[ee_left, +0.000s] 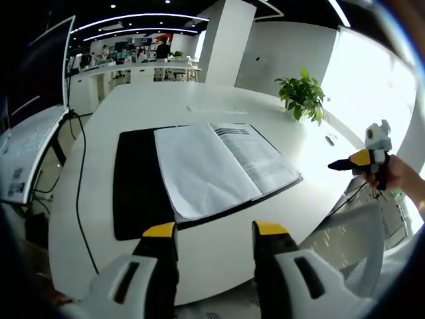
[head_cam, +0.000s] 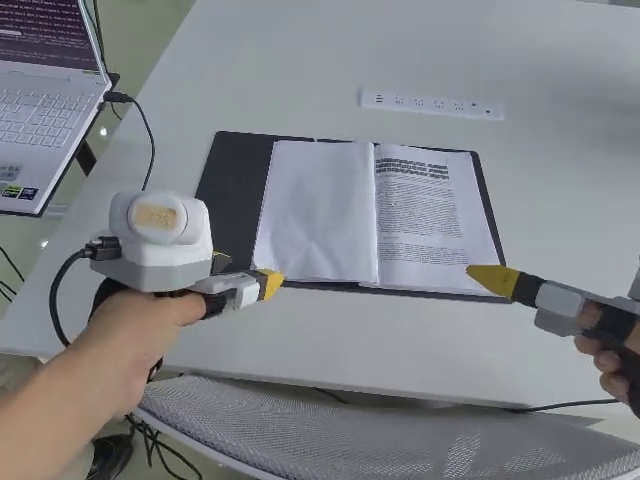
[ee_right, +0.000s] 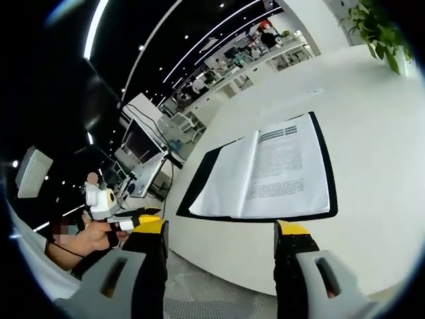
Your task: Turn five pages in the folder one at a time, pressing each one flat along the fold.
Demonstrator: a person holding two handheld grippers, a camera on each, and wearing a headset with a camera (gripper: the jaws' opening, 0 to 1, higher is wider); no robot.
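One folder (head_cam: 320,210) is laid open, the two claws, left gripper (ee_left: 215,230) and right gripper (ee_right: 222,228), are held spread and empty, and one laptop (head_cam: 45,90) is cropped by the frame.

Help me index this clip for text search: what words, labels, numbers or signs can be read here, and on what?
Nothing can be quoted as it reads.
Printed page on the right of the open folder: a bold heading and paragraphs, too blurred to read.
Laptop screen: lines of text, too small to read.
Stickers on the laptop's palm rest: unreadable.
Power strip: no legible marking.
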